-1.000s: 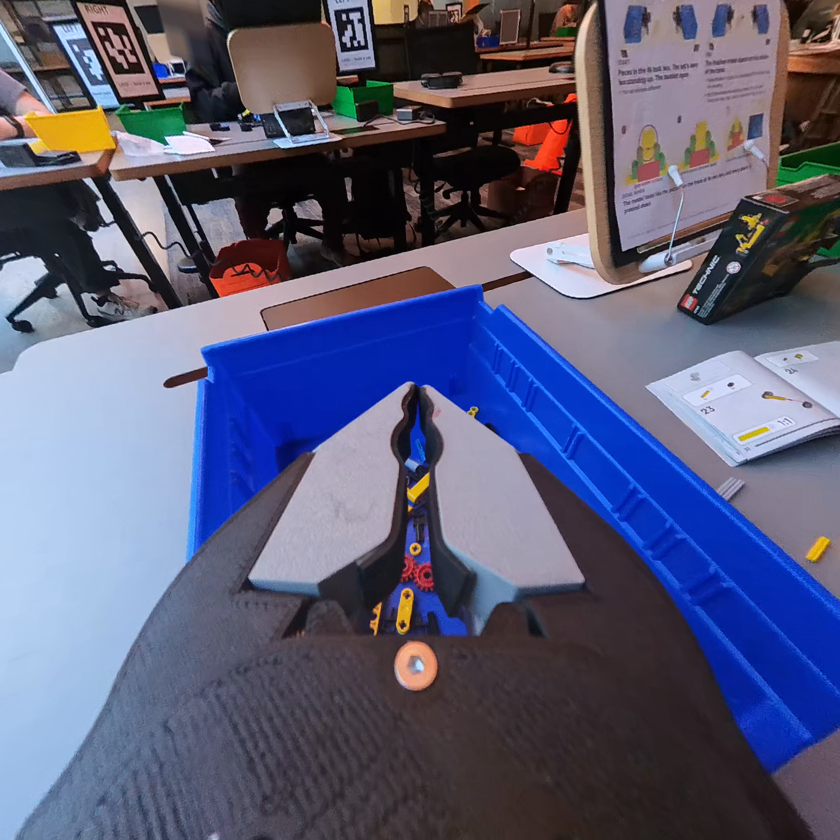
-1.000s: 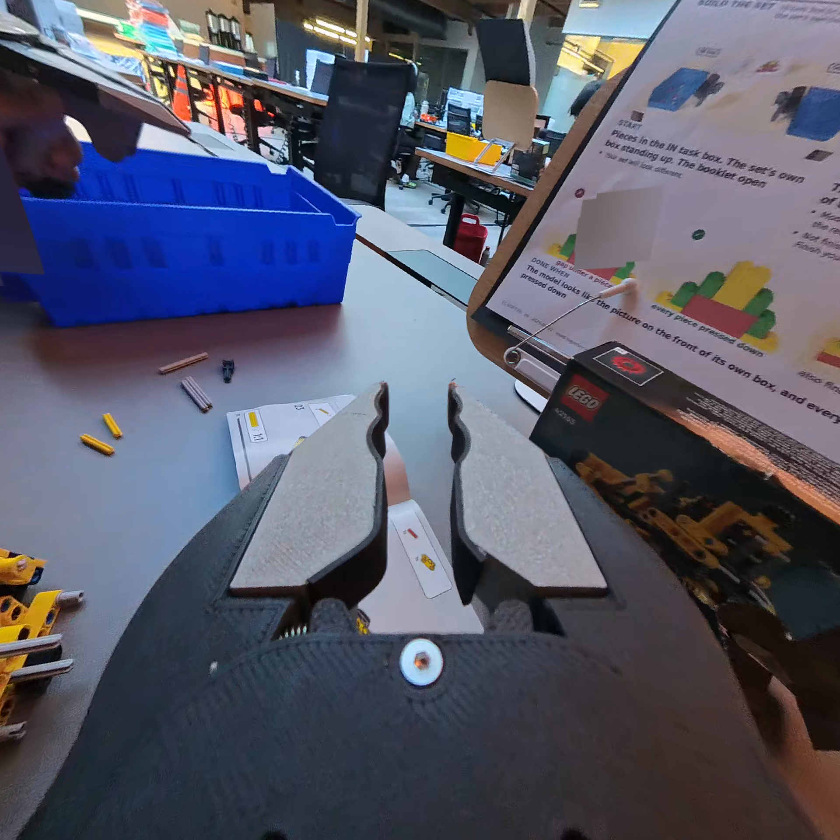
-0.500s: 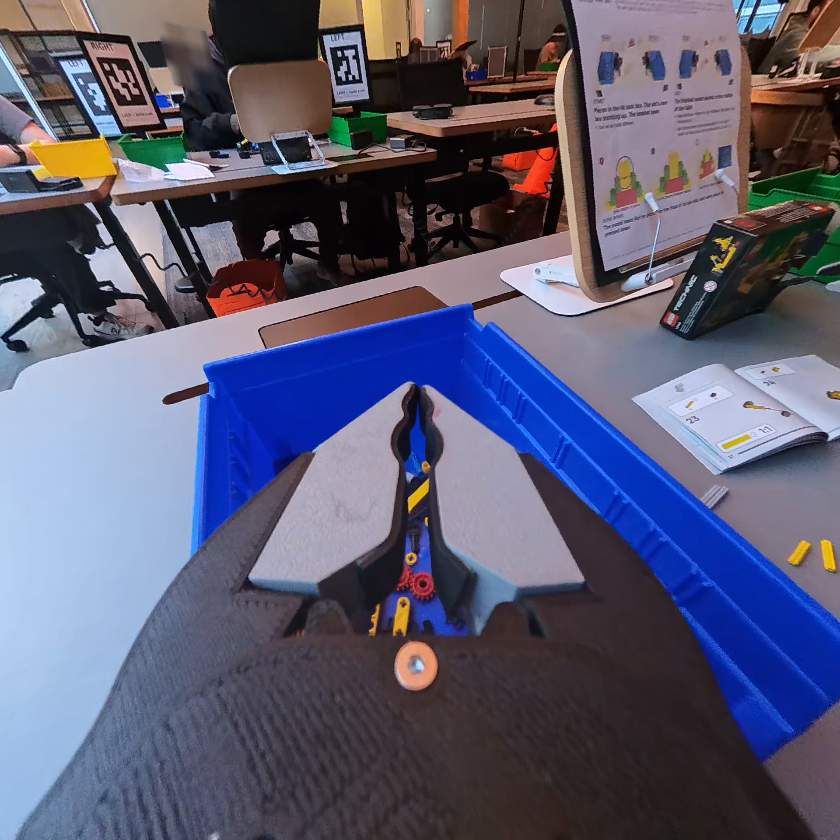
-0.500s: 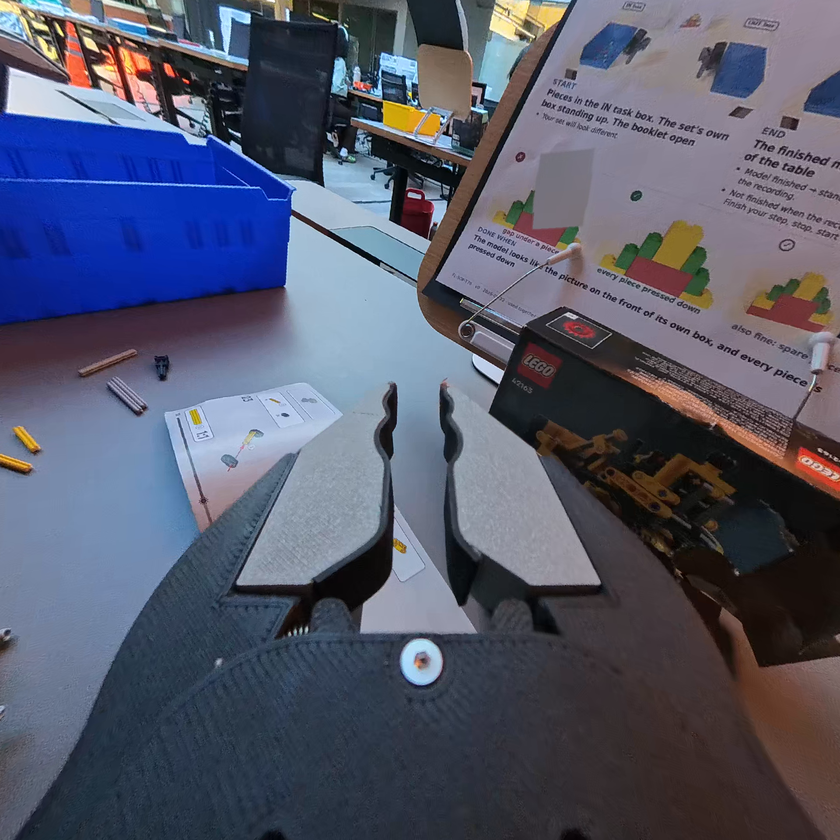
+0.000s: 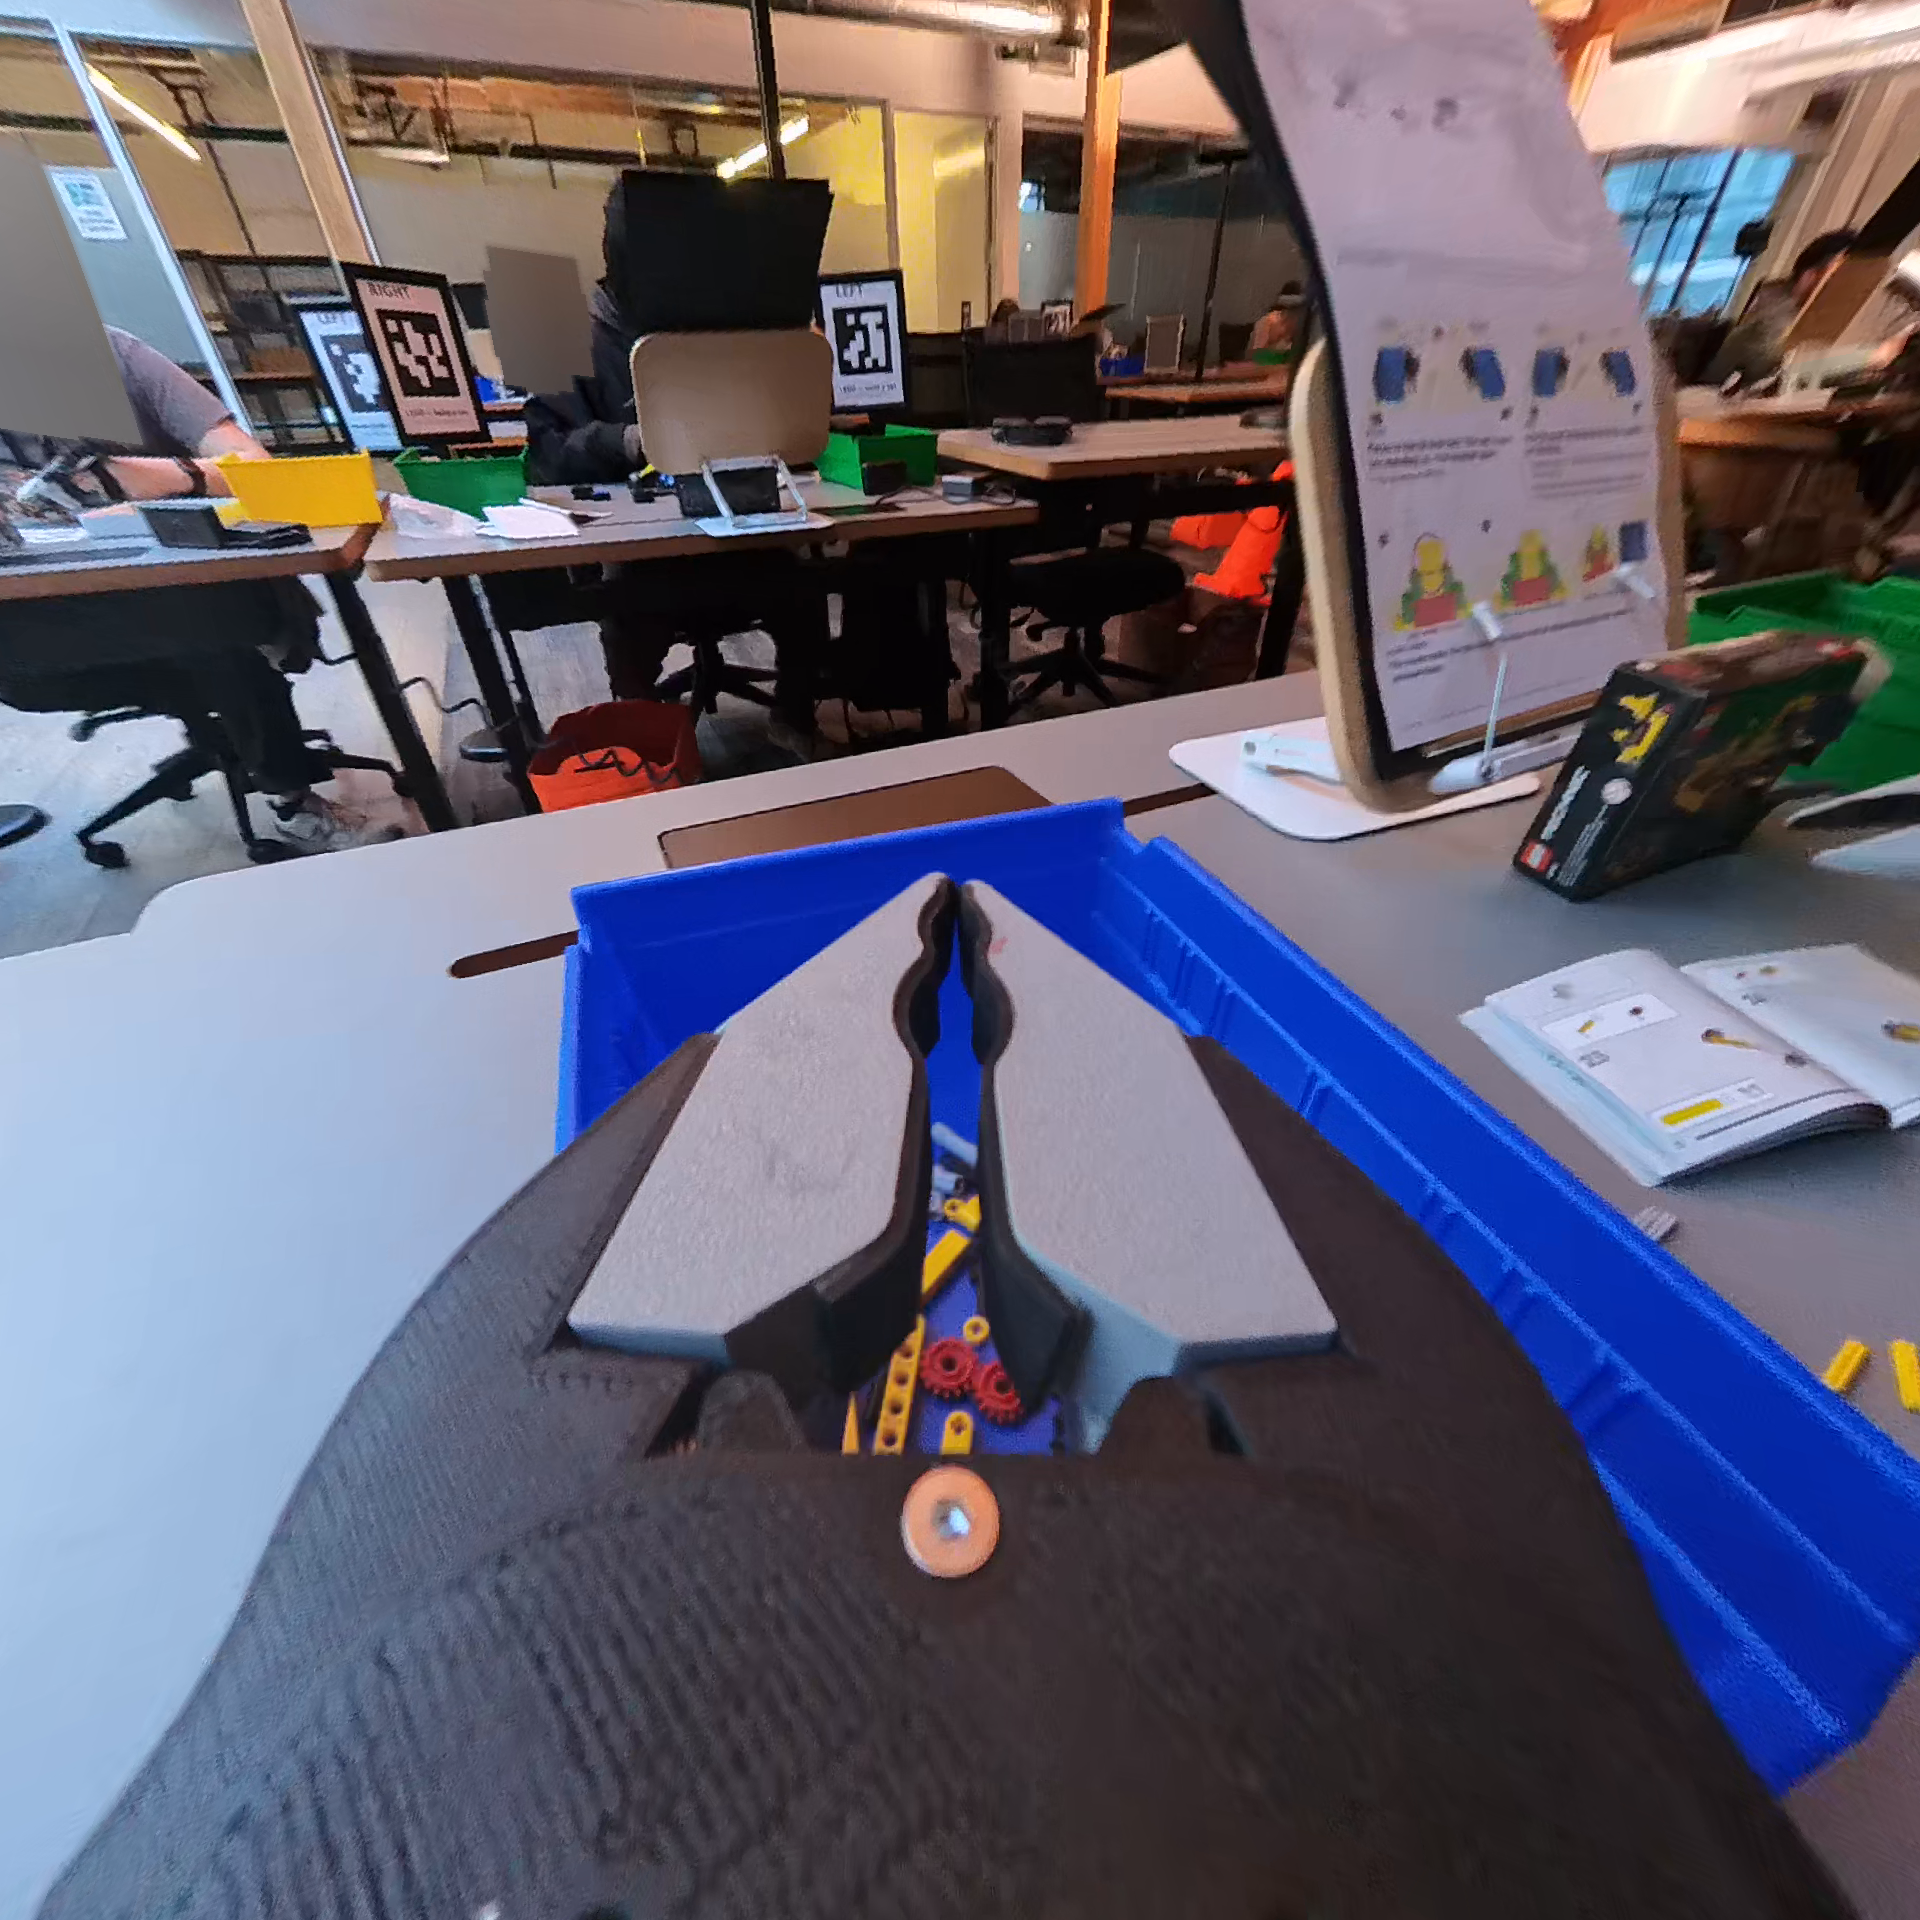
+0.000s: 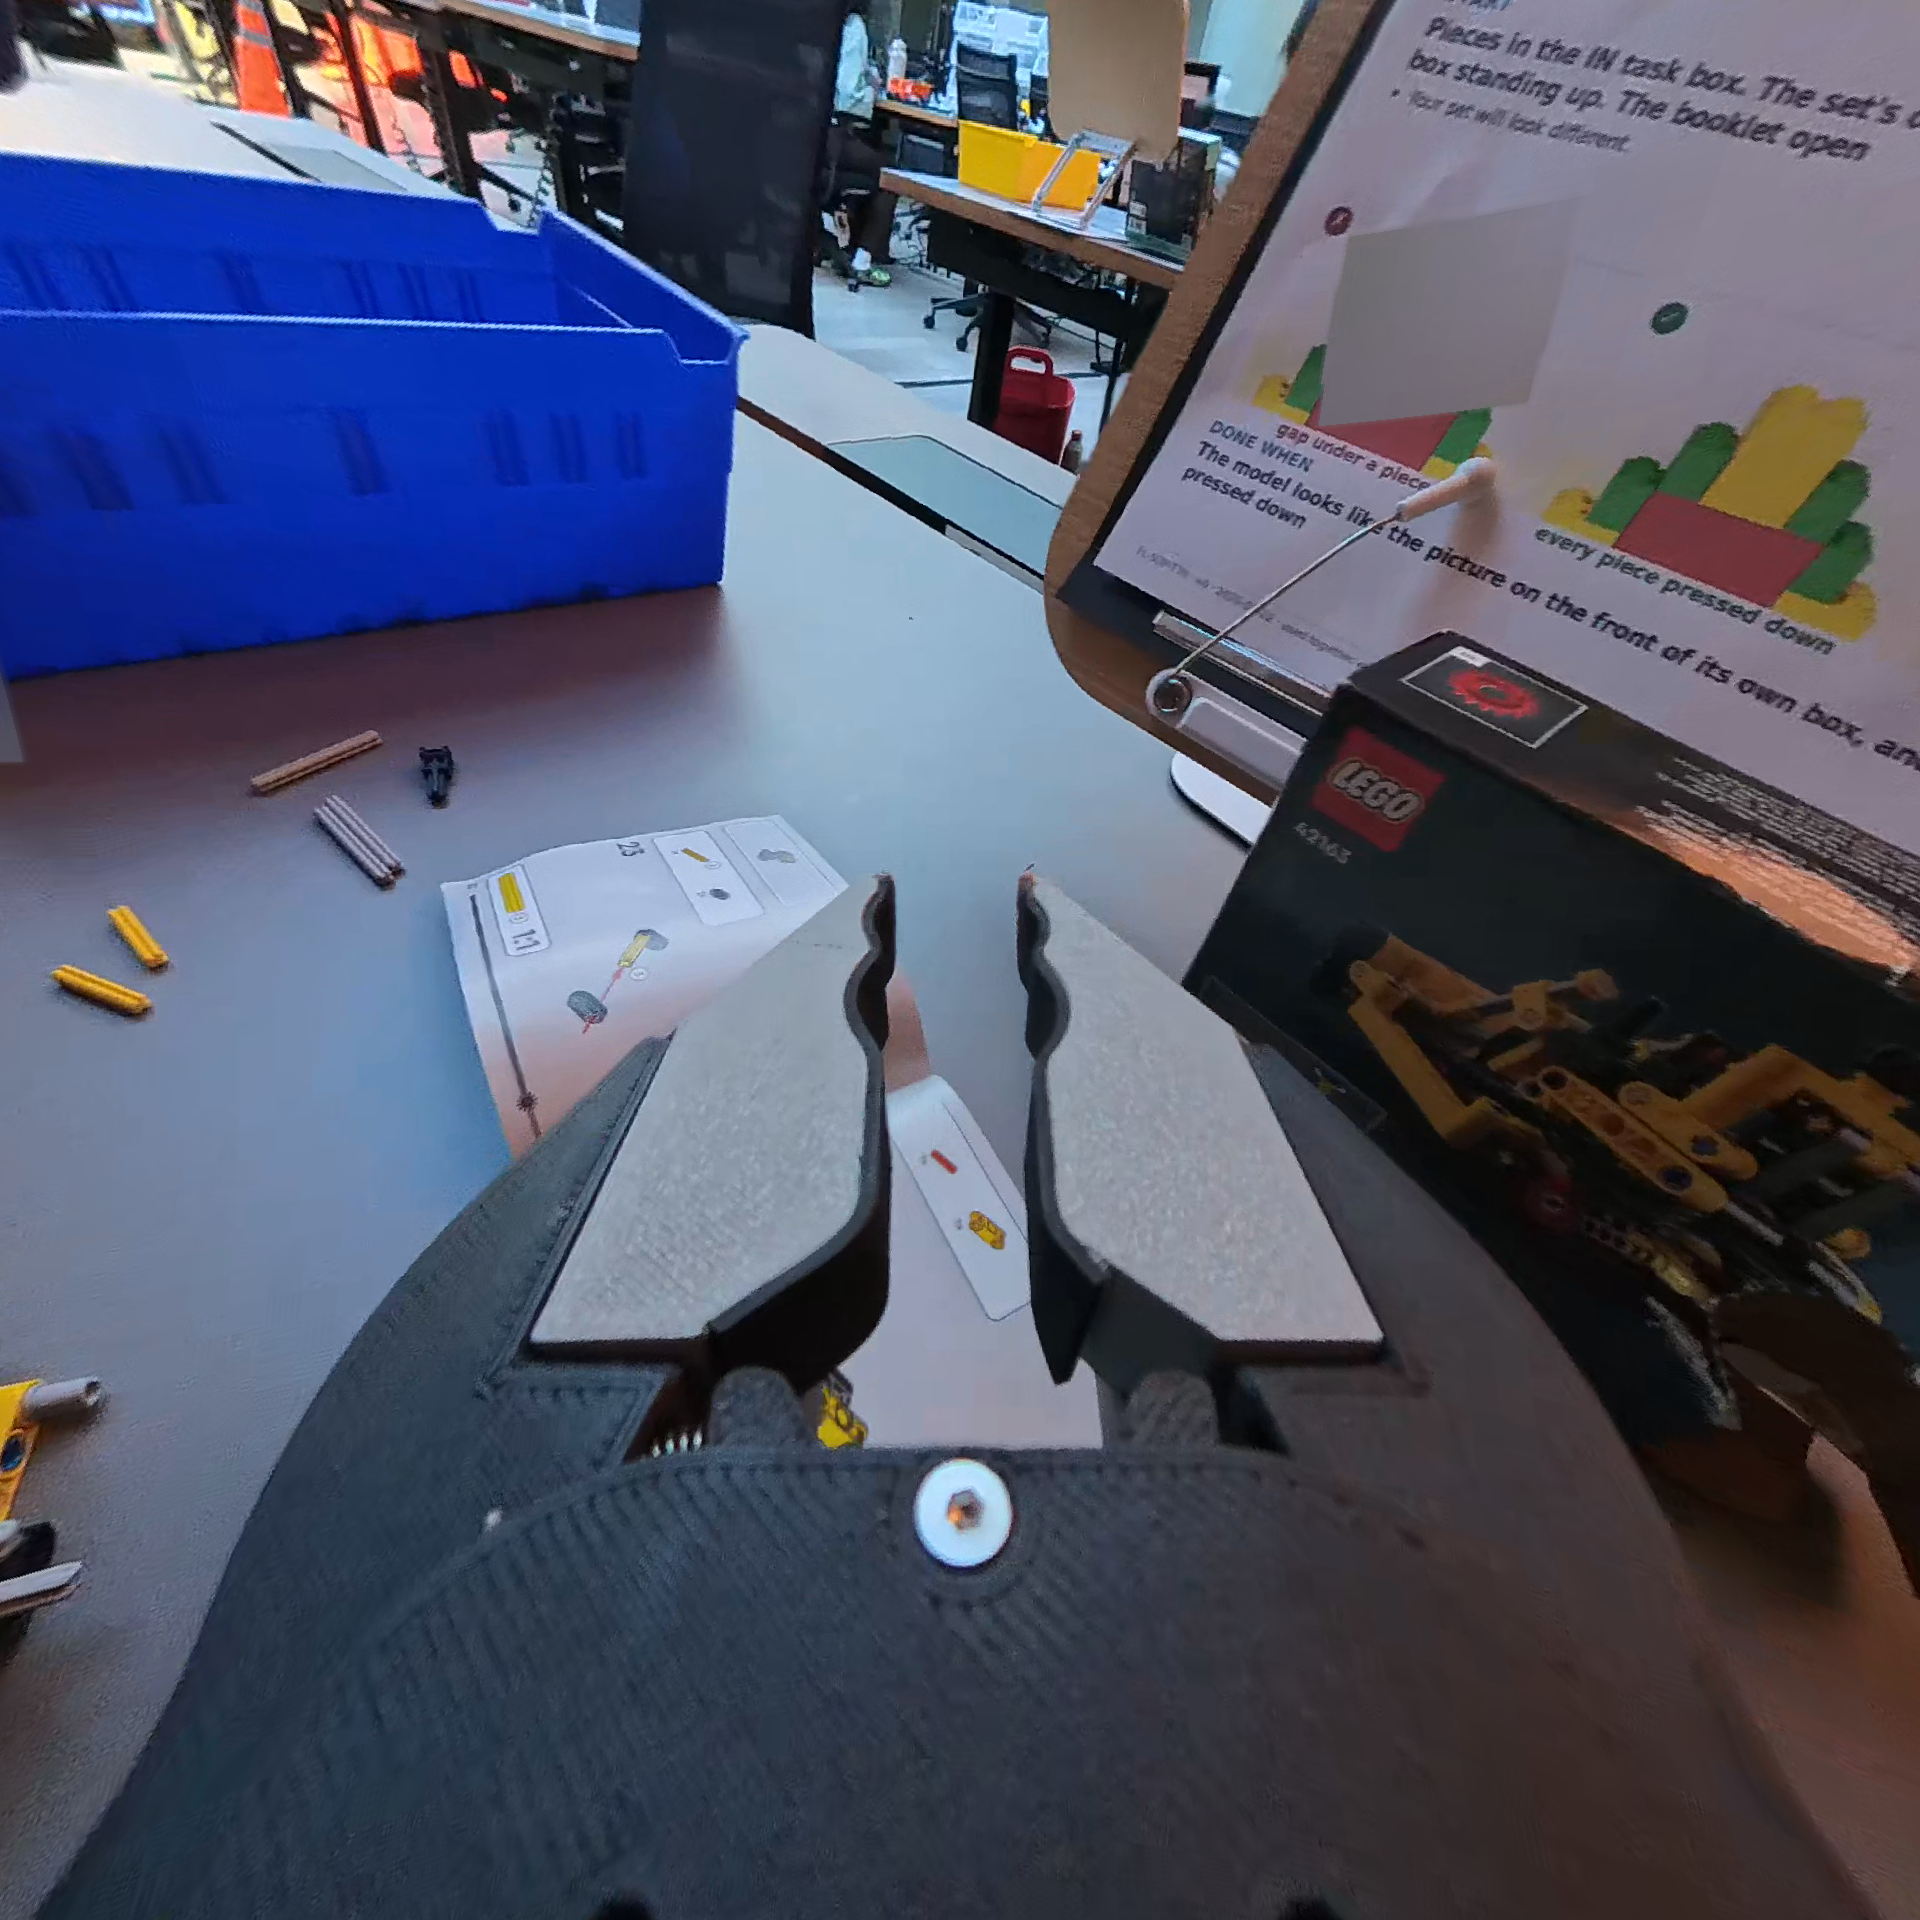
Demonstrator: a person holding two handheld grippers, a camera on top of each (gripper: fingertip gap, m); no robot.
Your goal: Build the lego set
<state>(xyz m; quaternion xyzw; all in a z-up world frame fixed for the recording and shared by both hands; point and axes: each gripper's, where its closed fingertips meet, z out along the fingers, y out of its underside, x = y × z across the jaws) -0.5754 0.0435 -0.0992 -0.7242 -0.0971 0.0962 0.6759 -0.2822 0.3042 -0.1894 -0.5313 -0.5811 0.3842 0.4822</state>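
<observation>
My left gripper [image 5: 954,896] is shut, its tips together above the blue bin [image 5: 1455,1195]; I see nothing between them. Red gears [image 5: 961,1377] and yellow beams [image 5: 899,1392] lie on the bin floor under it. My right gripper [image 6: 954,888] is open and empty, low over the open instruction booklet [image 6: 644,935], which also shows in the left wrist view [image 5: 1704,1049]. The black set box [image 6: 1558,987] stands just to its right. A part-built yellow model [image 6: 16,1434] shows at the left edge.
Loose on the table are yellow pins [image 6: 104,987], grey axles [image 6: 358,842], a brown axle [image 6: 315,762] and a black pin [image 6: 436,774]. The blue bin [image 6: 312,468] stands far left. An instruction board on a stand [image 6: 1558,364] rises behind the box. My hands' fingertips stand some 40 cm from each other. Measured from the fingertips, the part-built yellow model [image 6: 16,1434] is 15 cm or so from the right gripper and 40 cm from the left.
My left gripper has lifted and tilted up over the bin, still shut. My right gripper has swung right and dropped closer to the booklet and box, still open.
</observation>
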